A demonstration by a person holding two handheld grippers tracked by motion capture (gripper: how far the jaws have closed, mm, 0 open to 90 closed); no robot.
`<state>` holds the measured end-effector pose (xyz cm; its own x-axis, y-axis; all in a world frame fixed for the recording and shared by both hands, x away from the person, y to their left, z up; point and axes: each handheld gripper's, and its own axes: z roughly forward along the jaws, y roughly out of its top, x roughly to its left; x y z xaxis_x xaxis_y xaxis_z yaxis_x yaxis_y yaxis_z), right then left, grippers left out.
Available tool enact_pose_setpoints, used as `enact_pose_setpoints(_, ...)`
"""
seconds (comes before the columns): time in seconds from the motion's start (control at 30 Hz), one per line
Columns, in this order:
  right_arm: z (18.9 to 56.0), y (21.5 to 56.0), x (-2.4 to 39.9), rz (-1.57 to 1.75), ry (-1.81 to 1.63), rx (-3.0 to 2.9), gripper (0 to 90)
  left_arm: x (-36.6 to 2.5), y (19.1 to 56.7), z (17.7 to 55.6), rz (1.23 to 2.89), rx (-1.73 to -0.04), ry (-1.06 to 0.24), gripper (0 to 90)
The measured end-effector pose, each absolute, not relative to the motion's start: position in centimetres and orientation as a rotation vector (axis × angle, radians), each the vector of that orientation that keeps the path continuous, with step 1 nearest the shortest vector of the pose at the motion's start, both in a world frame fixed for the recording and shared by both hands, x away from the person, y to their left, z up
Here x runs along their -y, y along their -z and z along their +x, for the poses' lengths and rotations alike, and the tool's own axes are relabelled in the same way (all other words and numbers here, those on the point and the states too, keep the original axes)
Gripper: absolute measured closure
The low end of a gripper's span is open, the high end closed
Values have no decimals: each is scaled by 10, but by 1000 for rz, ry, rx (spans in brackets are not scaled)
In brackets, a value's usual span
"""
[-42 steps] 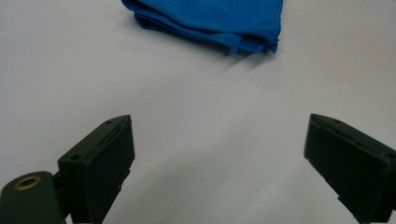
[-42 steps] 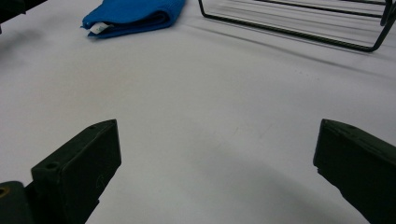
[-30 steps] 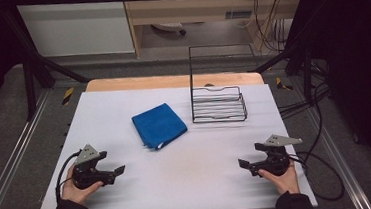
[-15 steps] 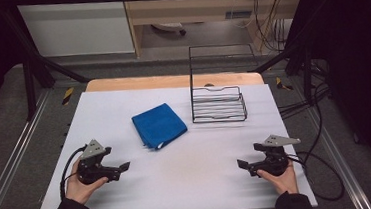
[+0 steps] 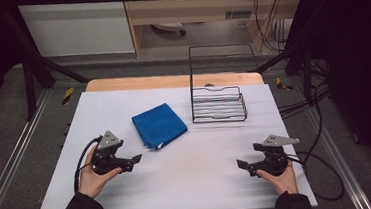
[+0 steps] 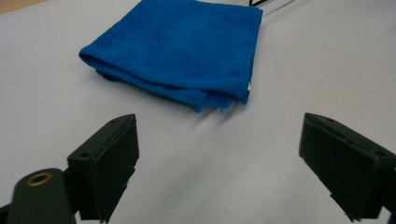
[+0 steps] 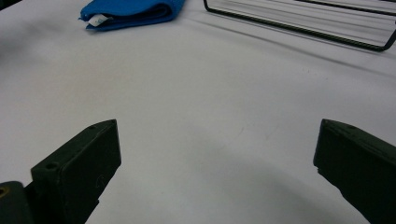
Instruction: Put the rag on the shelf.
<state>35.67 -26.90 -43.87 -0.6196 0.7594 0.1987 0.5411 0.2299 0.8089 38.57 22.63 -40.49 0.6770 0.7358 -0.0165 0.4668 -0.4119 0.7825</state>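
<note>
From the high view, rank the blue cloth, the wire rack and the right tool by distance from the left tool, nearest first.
Measured from the left tool, at the table's near left:
1. Blue cloth, folded, just ahead of it and slightly right.
2. Right tool, across the table at the near right, jaws open.
3. Wire rack, at the far right, beyond the cloth.

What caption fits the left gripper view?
Open left gripper above the white table, facing a folded blue microfibre cloth.
</note>
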Motion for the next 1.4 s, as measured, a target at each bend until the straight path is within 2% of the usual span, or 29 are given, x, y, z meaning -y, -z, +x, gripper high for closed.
enact_pose_setpoints(0.27,357,439,269,1224,-1333,-2268,14,-201,407,399,2134,-917,-417,191)
enact_pose_setpoints(0.8,358,439,268,1227,-1334,-2273,16,-155,422,435,2236,-929,-386,391)
enact_pose_setpoints(1.4,358,440,268,1222,-1331,-2276,18,-146,442,449,2293,-923,-392,487)
